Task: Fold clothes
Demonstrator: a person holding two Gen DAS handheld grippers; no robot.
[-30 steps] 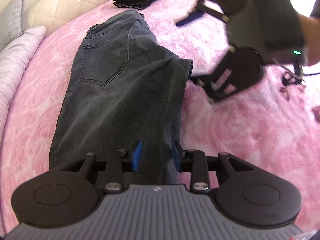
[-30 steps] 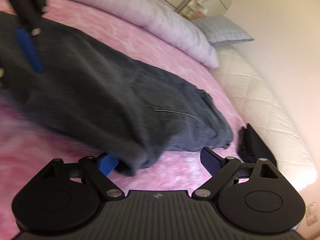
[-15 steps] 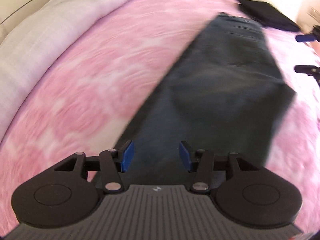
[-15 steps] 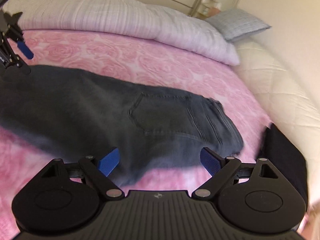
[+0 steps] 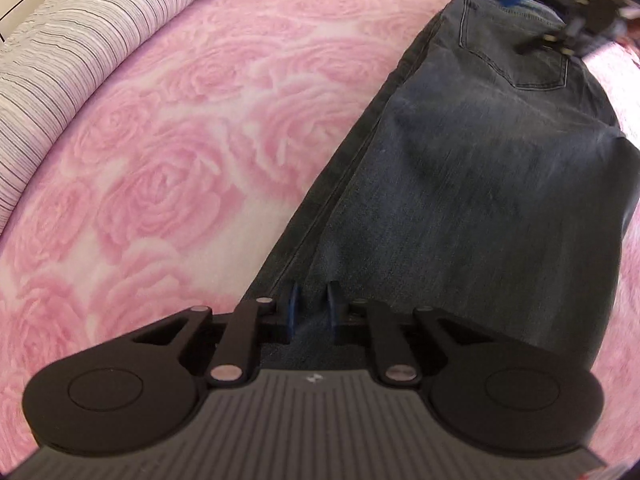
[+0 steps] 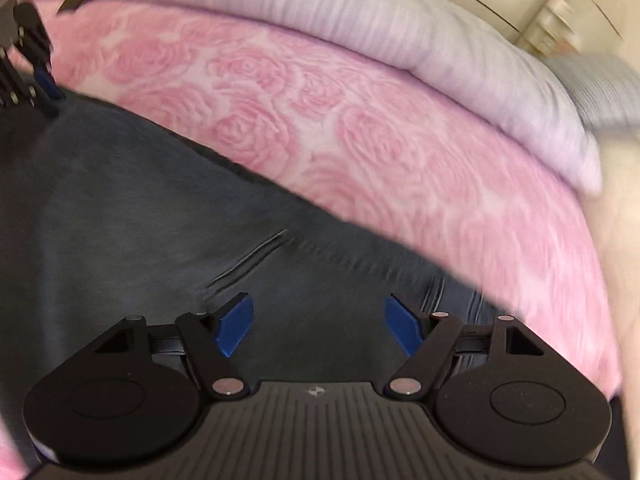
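The left gripper (image 5: 311,312) is closing, pinching the jeans (image 5: 460,184); the right gripper (image 6: 318,326) is narrowing, still wide, above them on a pink blanket (image 5: 180,140).

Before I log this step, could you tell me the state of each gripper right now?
Left gripper: closing on a pinch of the jeans.
Right gripper: open but closing, above the jeans, gripping nothing.

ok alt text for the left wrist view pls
The left tongs are closing on the near end of dark grey jeans laid lengthwise on a pink rose-patterned bedspread, denim between the blue pads. The right tongs hover, blurred, over the far waistband end; a striped pillow lies upper left.
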